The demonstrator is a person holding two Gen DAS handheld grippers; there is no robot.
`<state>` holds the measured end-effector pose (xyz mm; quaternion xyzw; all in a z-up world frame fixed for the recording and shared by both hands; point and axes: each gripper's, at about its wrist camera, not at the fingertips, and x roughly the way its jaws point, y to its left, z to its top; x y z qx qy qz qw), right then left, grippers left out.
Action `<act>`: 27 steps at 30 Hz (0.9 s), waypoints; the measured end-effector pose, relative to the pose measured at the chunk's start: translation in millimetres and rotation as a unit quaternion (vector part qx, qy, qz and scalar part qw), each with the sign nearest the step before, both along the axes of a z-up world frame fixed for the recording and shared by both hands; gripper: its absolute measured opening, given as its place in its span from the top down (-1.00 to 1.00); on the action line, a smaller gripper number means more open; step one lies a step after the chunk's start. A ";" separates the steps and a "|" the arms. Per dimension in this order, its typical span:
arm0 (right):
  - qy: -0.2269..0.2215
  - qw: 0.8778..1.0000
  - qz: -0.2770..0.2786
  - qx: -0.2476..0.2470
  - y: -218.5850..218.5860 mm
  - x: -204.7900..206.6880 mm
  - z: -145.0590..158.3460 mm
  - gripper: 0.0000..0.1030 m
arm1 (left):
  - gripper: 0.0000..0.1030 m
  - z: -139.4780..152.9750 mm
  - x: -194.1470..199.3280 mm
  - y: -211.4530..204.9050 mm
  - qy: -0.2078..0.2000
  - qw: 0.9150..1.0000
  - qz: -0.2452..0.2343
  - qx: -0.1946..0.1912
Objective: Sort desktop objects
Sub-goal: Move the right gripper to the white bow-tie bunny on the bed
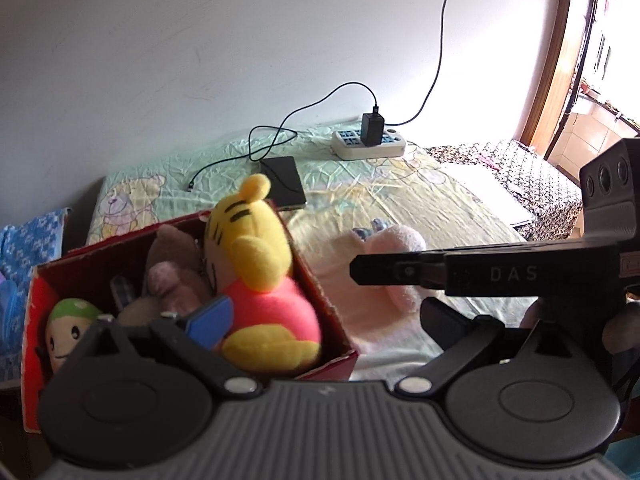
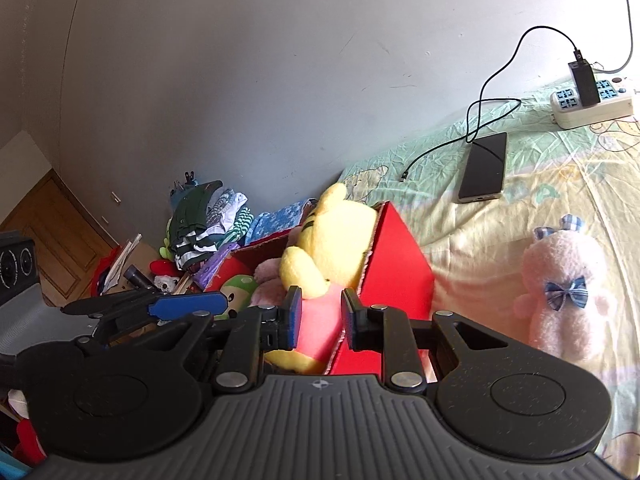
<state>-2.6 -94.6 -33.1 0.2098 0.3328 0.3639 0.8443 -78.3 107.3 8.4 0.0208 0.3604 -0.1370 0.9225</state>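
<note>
your yellow bear plush [image 2: 332,248] is sitting in the red cardboard box [image 2: 396,276], head poking up above the rim, pink shirt down by the near right wall. your right gripper [image 2: 318,318] has its jaws apart with the blue pads on either side of that pink shirt and the box edge; can't tell if they're actually touching it. your left gripper [image 1: 320,316] is spread wide, one blue pad [image 1: 210,320] over the box just beside the bear's belly, nothing between its fingers.

the box is pretty packed: a green-capped doll [image 1: 70,326] in the near left corner and a brownish plush [image 1: 172,276] jammed between it and the bear, so not much spare room inside.

right of the box there's open bedsheet [image 2: 500,236], then the pink plush with blue bows [image 2: 564,292] lying on its own, apart from the box wall. further back a phone [image 2: 482,168] lies flat with a loose cable near it, and a power strip [image 2: 592,104] sits by the wall. left of the box is a pile of clothes [image 2: 204,220], crowded right up to that side.
</note>
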 end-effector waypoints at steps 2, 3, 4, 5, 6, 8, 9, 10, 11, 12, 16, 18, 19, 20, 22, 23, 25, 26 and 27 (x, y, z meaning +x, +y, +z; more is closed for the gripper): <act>0.004 1.000 -0.003 0.003 -15.9 4.4 -1.5 0.53 | -0.94 0.7 1.3 -16.9 -0.005 1.000 -0.006 0.003; 0.007 1.000 -0.004 0.005 -23.9 6.7 -2.4 0.53 | -0.94 -0.3 3.3 -27.8 -0.007 1.000 -0.010 0.003; 0.010 1.000 -0.006 0.007 -32.0 9.1 -3.9 0.53 | -0.94 -2.1 5.3 -36.4 -0.006 1.000 -0.012 0.002; 0.013 1.000 -0.009 0.008 -38.6 10.7 -5.4 0.53 | -0.94 -4.2 7.6 -44.1 -0.005 1.000 -0.015 0.000; 0.016 1.000 -0.014 0.006 -48.3 13.4 -7.2 0.53 | -0.94 -7.5 11.0 -54.3 -0.002 1.000 -0.016 -0.003; 0.024 0.999 -0.024 0.004 -65.3 17.9 -12.4 0.53 | -0.92 -14.6 16.0 -72.3 0.004 1.000 -0.018 -0.005; 0.030 0.999 -0.028 0.003 -73.3 20.5 -15.9 0.52 | -0.92 -18.6 19.4 -81.3 0.008 1.000 -0.018 -0.006; 0.037 0.999 -0.033 0.002 -81.2 23.3 -19.6 0.52 | -0.92 -22.9 22.5 -89.0 0.011 1.000 -0.018 -0.007; 0.042 0.998 -0.037 0.000 -87.5 25.5 -23.1 0.52 | -0.92 -27.0 25.5 -95.5 0.012 1.000 -0.017 -0.007; 0.050 0.998 -0.043 -0.004 -95.1 29.1 -28.2 0.51 | -0.92 -33.0 29.6 -103.3 0.014 1.000 -0.011 -0.005; 0.082 0.995 -0.062 -0.011 -118.4 40.5 -46.6 0.42 | -0.92 -54.3 47.5 -120.9 0.043 0.999 0.005 -0.020; 0.095 0.993 -0.069 -0.009 -128.4 45.3 -54.0 0.42 | -0.92 -64.5 56.7 -125.0 0.056 0.998 0.014 -0.031; 0.099 0.992 -0.073 -0.009 -132.7 47.6 -56.8 0.41 | -0.92 -69.3 61.0 -126.3 0.062 0.997 0.018 -0.037; 0.103 0.992 -0.075 -0.011 -136.4 49.5 -59.5 0.41 | -0.92 -73.8 65.7 -127.8 0.067 0.997 0.021 -0.042; 0.108 0.991 -0.076 -0.014 -141.1 54.5 -64.1 0.40 | -0.92 -82.8 75.7 -129.6 0.078 0.995 0.032 -0.051; 0.111 0.991 -0.076 -0.016 -143.1 57.2 -66.7 0.38 | -0.94 -88.5 82.1 -129.6 0.086 0.994 0.039 -0.058; 0.118 0.990 -0.074 -0.016 -145.8 64.5 -71.7 0.34 | -0.94 -99.8 95.5 -128.7 0.108 0.990 0.049 -0.073; 0.121 0.990 -0.074 -0.015 -146.3 68.0 -74.0 0.34 | -0.94 -105.5 101.2 -128.2 0.118 0.988 0.054 -0.078; 0.126 0.989 -0.073 -0.013 -147.1 72.8 -77.2 0.33 | -0.94 -110.1 106.0 -127.9 0.124 0.987 0.060 -0.079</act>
